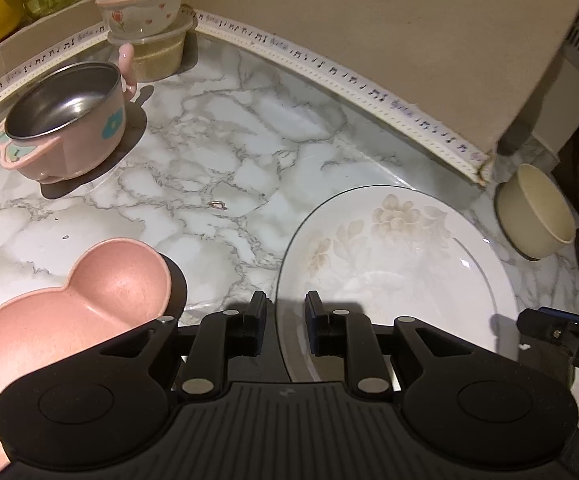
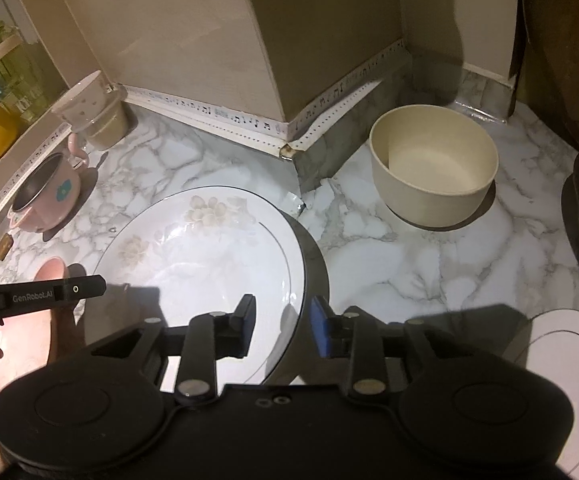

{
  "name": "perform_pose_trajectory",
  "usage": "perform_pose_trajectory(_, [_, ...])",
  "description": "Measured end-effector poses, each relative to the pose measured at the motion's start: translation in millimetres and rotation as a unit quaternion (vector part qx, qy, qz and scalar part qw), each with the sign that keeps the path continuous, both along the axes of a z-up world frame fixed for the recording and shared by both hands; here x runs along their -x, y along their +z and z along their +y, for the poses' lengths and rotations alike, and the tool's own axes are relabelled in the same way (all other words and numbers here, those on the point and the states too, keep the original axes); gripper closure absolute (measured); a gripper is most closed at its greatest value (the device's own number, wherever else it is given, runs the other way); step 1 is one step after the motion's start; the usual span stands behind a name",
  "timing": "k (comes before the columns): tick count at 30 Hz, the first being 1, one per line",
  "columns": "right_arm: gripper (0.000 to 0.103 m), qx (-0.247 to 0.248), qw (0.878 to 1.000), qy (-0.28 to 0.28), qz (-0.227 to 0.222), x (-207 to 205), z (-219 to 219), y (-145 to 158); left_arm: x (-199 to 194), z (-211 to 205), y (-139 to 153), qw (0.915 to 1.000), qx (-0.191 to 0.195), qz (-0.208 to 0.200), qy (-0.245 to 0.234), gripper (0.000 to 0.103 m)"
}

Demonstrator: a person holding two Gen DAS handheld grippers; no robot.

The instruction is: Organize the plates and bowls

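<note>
The plate lies at the lower right of the left wrist view and at centre-left of the right wrist view, on the marbled counter. It is white, with a faint flower print and a thin dark line round the rim. A broad dark shadow runs under its right edge in the right view, so it may be tipped or raised there; I cannot tell for sure.

The left gripper straddles the plate's left rim. Its fingers stand only a little apart with the rim between them, and I cannot tell whether the pads bite on it. The right gripper straddles the opposite rim with its fingers spread, and the pads look clear of the edge.

The plate looks like glazed china: stiff, fairly heavy for its thinness, slick and easy to chip. The sloping rim is probably the only place to take it, one finger above and one below, pushed well in past the dark line. A pinch on one side would likely let it droop or slip, so holds on opposite sides suit it better. It should be set down flat and gently.

A second plate shows at the lower right of the right view, a likely place to stack. A cream bowl stands upper right there. The pink dish sits just beside the left gripper, so a swing that way risks a knock.
</note>
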State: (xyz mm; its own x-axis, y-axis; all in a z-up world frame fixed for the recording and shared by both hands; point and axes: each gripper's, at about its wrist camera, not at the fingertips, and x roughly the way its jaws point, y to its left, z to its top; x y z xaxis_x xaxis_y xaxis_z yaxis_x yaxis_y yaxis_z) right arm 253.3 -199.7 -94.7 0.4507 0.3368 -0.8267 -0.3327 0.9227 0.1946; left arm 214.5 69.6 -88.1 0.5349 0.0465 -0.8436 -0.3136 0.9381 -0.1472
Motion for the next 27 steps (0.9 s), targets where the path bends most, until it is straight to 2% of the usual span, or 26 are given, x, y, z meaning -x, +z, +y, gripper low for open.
perform_pose_trajectory(5, [0.066, -0.01, 1.0, -0.006, -0.014, 14, -4, 13, 14, -13, 18, 0.9996, -0.005, -0.021, -0.02, 0.083])
perform_pose_trajectory(6, [0.064, -0.013, 1.0, -0.007, -0.018, 18, -5, 16, 16, -16, 22, 0.9993, -0.004, -0.026, -0.027, 0.08])
perform_pose_trajectory(8, [0.063, -0.014, 1.0, -0.01, -0.024, 24, -8, 21, 21, -21, 29, 0.9987, -0.003, -0.035, -0.036, 0.07])
perform_pose_trajectory(10, [0.062, -0.015, 0.999, -0.012, -0.031, 31, -11, 26, 27, -27, 36, 0.9981, -0.004, -0.045, -0.042, 0.044])
perform_pose_trajectory(11, [0.062, -0.013, 0.999, -0.013, -0.034, 35, -12, 28, 30, -30, 40, 0.9975, -0.007, -0.052, -0.046, 0.04])
perform_pose_trajectory(19, [0.049, -0.019, 0.998, -0.034, -0.054, 66, -26, 42, 49, -56, 61, 0.9925, -0.009, -0.08, -0.092, 0.038])
perform_pose_trajectory(22, [0.044, -0.02, 0.997, -0.043, -0.063, 79, -31, 48, 56, -66, 65, 0.9899, -0.007, -0.086, -0.112, 0.034])
perform_pose_trajectory(27, [0.036, -0.021, 0.995, -0.06, -0.075, 101, -43, 56, 69, -81, 69, 0.9847, -0.013, -0.095, -0.145, 0.033])
